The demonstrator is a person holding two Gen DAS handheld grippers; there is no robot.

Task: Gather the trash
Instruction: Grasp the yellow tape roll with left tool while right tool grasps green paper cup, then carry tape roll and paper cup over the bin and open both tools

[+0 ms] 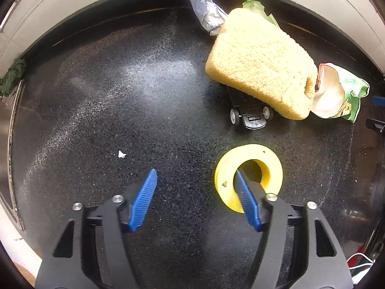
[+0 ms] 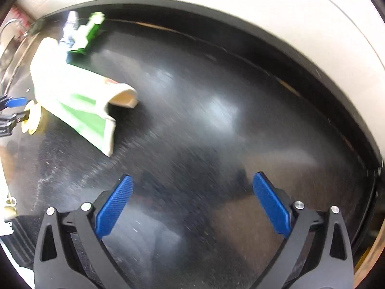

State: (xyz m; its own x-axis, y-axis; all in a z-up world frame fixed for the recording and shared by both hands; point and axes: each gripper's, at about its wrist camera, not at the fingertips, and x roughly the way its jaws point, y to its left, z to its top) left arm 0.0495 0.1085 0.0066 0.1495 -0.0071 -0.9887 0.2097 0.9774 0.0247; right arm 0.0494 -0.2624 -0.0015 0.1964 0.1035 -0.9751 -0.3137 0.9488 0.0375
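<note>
Black speckled counter. My left gripper points down at it, jaws apart. Its right fingertip lies over the rim of a yellow ring, while the left one hangs over bare counter. Nothing is pinched. Beyond lie a crumpled silver wrapper, a green wrapper, a torn green-and-white snack bag and a tiny white scrap. My right gripper is open and empty over bare counter, with the snack bag far to its upper left. This view is blurred.
A yellow sponge rests on a small black wheeled toy. A metal sink edge and a green cloth are at the left. A white wall runs along the counter's back. The left gripper shows beside the yellow ring.
</note>
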